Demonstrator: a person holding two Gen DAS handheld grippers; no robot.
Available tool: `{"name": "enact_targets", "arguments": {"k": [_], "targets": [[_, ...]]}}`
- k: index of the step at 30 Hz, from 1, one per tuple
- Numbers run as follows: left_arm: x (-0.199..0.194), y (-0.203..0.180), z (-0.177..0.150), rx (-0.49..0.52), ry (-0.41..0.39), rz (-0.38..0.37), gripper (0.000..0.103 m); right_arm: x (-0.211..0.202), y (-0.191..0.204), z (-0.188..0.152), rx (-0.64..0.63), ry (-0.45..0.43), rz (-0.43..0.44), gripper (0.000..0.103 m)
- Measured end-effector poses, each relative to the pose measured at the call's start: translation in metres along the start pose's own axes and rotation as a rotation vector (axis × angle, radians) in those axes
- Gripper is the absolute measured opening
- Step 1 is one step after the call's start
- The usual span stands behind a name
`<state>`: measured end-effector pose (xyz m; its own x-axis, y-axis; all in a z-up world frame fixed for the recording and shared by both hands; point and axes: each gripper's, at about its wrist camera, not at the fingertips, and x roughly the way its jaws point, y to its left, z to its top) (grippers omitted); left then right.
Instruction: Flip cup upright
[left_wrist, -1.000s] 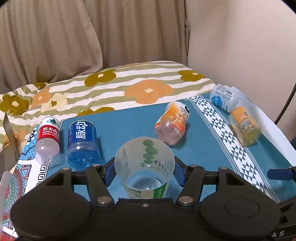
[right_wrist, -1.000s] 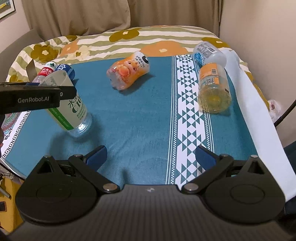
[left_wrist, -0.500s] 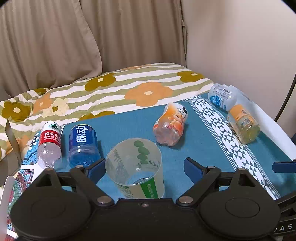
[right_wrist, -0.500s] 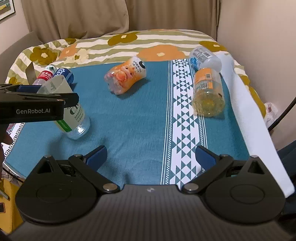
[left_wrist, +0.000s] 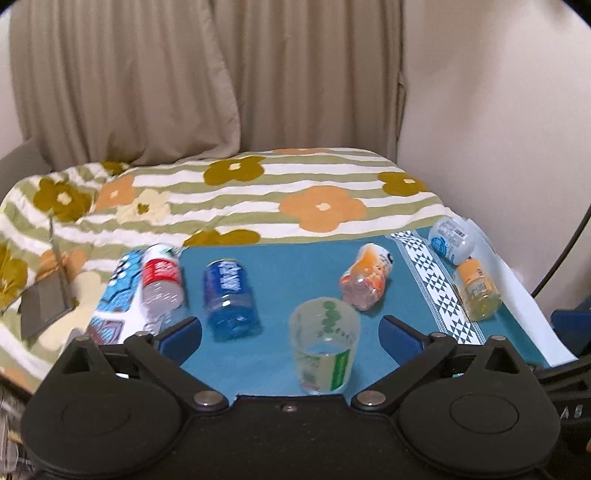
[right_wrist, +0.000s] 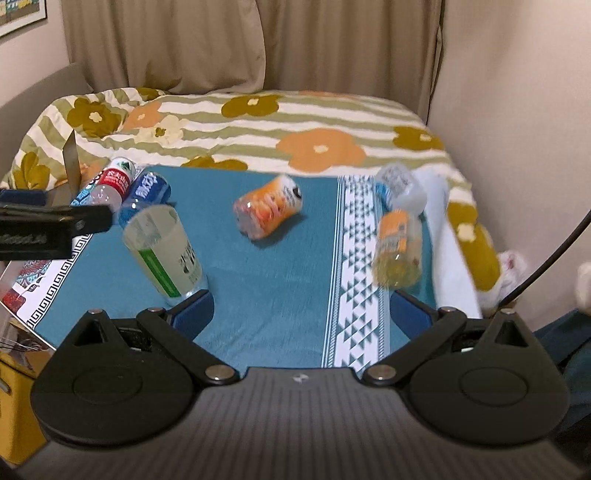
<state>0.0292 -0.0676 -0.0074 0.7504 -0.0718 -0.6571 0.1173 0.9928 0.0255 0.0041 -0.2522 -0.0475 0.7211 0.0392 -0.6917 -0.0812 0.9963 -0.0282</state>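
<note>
A clear plastic cup (left_wrist: 325, 347) with green dots and a green label stands upright, mouth up, on the teal cloth (left_wrist: 288, 280). My left gripper (left_wrist: 290, 338) is open; the cup stands free between its blue fingers, touching neither. In the right wrist view the cup (right_wrist: 164, 251) stands at the left, just beyond my left gripper's body (right_wrist: 44, 229). My right gripper (right_wrist: 301, 308) is open and empty over the cloth, its left fingertip close to the cup's base.
Bottles lie on the cloth: a red-label one (left_wrist: 160, 280), a blue one (left_wrist: 229, 299), an orange one (left_wrist: 365, 280), a yellow one (left_wrist: 476, 291) and a white one (left_wrist: 448, 240). A flowered quilt (left_wrist: 258, 195) lies behind. The wall is at the right.
My left gripper opened and let go of the cup, then drew back and up. The cup stays standing on the cloth. My right gripper moved back and nearer the cup.
</note>
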Motion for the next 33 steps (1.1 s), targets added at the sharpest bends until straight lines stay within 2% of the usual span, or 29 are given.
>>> {"name": "enact_targets", "arguments": {"k": [7, 13, 33], "targets": [[-0.028, 0.03, -0.004, -0.012, 0.03, 0.044, 0.103, -0.026, 0.018, 0.018, 0.025, -0.009, -0.055, 0.103], [-0.041, 0.049, -0.015, -0.042, 0.04, 0.054, 0.103, -0.032, 0.032, 0.018, 0.025, -0.004, -0.084, 0.103], [-0.053, 0.069, -0.024, -0.022, 0.018, 0.052, 0.103, -0.038, 0.049, 0.009, 0.067, -0.002, -0.099, 0.103]]}}
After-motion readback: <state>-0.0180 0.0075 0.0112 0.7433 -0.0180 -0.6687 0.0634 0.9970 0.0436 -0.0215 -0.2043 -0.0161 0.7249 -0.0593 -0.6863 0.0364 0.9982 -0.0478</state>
